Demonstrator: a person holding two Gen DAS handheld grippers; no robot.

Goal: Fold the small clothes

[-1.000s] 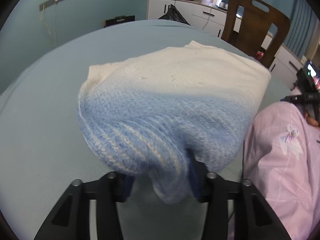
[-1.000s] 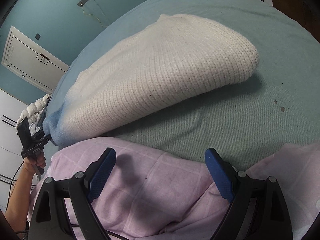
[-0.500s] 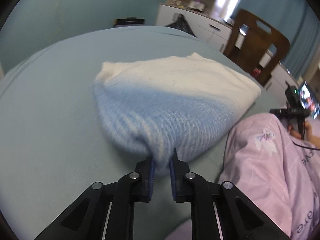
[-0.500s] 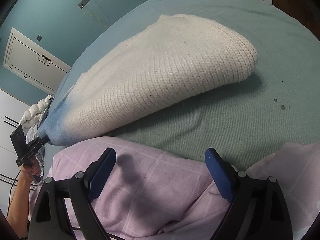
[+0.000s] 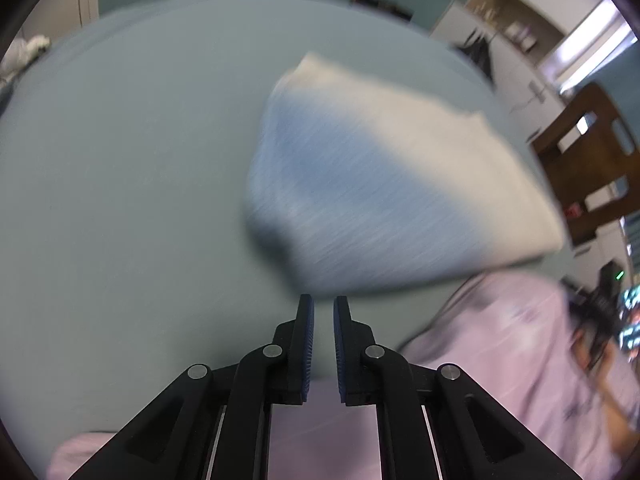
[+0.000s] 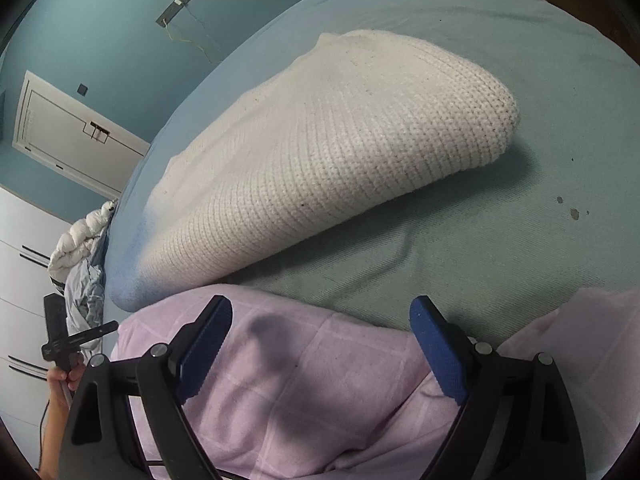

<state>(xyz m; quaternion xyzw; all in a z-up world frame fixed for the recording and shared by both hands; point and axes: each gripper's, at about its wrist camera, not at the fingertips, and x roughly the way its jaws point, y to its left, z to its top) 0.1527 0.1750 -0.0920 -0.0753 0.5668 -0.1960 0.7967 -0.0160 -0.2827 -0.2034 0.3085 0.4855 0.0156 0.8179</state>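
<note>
The thick, floppy knit sweater (image 6: pixel 328 152) likely sags; grip its blue hem edge nearest the empty, clenched left gripper (image 5: pixel 323 312), while the right gripper (image 6: pixel 320 320) gapes unloaded.

Wooden chair (image 5: pixel 588 156), white cabinets (image 5: pixel 516 60), white door (image 6: pixel 68 140), crumpled bedding (image 6: pixel 80 240)

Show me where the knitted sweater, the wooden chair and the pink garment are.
knitted sweater (image 6: pixel 340 152), right wrist view, on its cream upper face.
wooden chair (image 5: pixel 580 168), left wrist view, on its backrest.
pink garment (image 6: pixel 320 392), right wrist view, between the open fingers.
</note>
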